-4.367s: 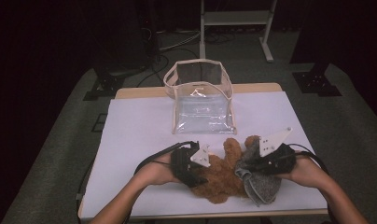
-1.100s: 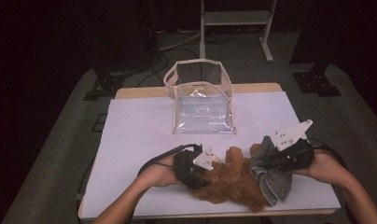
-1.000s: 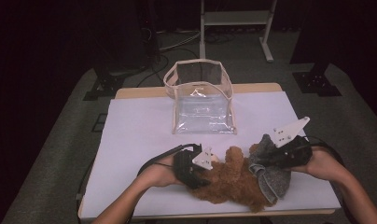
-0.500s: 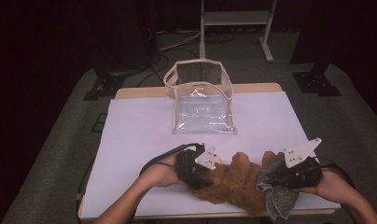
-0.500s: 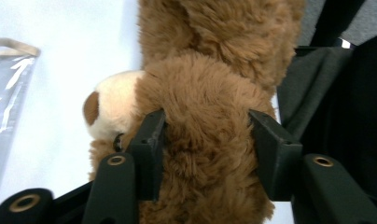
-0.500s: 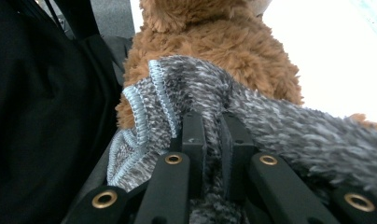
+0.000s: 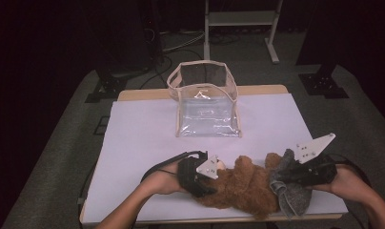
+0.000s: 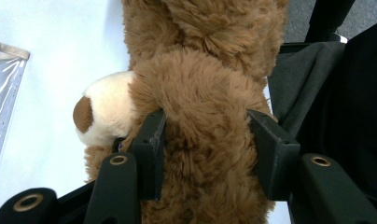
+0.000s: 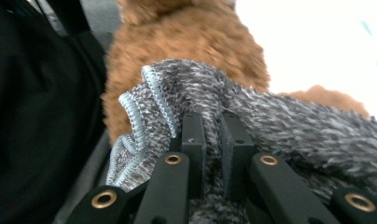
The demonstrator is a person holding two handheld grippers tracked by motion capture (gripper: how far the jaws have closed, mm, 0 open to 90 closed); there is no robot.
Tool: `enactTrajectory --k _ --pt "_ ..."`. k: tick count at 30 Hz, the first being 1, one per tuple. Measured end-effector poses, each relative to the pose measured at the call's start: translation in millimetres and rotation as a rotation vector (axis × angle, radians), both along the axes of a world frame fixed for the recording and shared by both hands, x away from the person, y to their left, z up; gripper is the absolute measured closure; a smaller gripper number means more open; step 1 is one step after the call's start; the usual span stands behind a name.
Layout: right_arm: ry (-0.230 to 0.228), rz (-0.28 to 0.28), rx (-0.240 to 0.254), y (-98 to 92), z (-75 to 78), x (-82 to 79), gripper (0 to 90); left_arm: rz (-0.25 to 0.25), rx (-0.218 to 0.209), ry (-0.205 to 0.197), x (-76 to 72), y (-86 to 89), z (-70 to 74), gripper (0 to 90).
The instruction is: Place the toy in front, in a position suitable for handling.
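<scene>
While clamped around the head of the brown teddy bear (image 8: pixel 200 135) at the near edge of the white table (image 7: pixel 143 138), left gripper (image 8: pixel 206 144) seen with jaws part-way apart and pressing into plush on both sides, muzzle poking out beside one pad. Right gripper (image 9: pixel 211 135) shown pinched nearly together on a fold of the grey knit garment (image 9: pixel 289 126), bunched at the bear's other end on the person's right. Clear plastic bag (image 7: pixel 206 102) standing open, well apart, toward the far side. Judged as mid-dressing or undressing of the toy. Risks from here: knit slipping out of so narrow a pinch under a firm pull; soft fur sliding through the left clamp; bear and garment dragged off the near edge, given how close to it both lie.
</scene>
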State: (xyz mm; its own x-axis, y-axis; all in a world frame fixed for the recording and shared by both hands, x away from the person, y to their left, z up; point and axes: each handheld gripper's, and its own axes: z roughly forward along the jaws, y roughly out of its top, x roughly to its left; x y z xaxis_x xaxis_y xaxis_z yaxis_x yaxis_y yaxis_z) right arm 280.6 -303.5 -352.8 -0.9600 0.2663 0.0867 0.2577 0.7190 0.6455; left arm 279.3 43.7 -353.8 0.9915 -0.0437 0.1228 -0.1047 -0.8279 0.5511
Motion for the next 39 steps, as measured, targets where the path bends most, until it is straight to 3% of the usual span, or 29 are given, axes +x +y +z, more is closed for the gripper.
enactTrajectory --k 2,6,9,17,21,26,29,34,37,39 --pt "-0.004 -0.012 -0.008 -2.0 3.1 4.4 81.1 -0.001 0.006 0.000 0.1 -0.6 0.2 50.6" --pt "-0.025 -0.001 0.039 6.8 10.5 13.6 80.8 -0.010 0.014 0.004 0.9 -1.9 0.4 50.6" --pt "-0.026 0.005 0.045 12.5 12.8 20.7 80.8 -0.002 0.008 0.010 1.5 -1.4 0.1 50.6" --pt "-0.002 -0.051 0.039 -7.9 5.7 21.5 80.6 -0.005 0.020 0.007 3.9 -3.3 1.8 50.4" --pt "-0.042 -0.014 0.040 8.4 18.2 26.5 80.7 -0.011 0.030 0.006 2.9 -4.1 2.5 50.4" --pt "-0.036 0.021 0.031 28.8 18.8 38.5 80.7 -0.011 0.010 0.014 3.4 0.0 1.3 50.4" --pt "-0.023 -0.005 0.020 18.2 12.5 37.7 80.7 -0.007 0.002 0.019 4.8 1.4 1.6 50.4" --pt "-0.014 -0.070 0.042 -10.2 7.6 27.5 80.6 0.001 -0.002 0.023 6.4 -2.0 1.9 50.5" --pt "-0.040 -0.048 0.058 -2.5 15.1 22.7 80.6 0.002 -0.001 0.028 7.5 -3.8 2.5 50.7" --pt "-0.055 0.001 0.070 12.5 20.7 20.1 80.5 0.008 -0.005 0.030 8.8 -4.6 2.7 50.8"
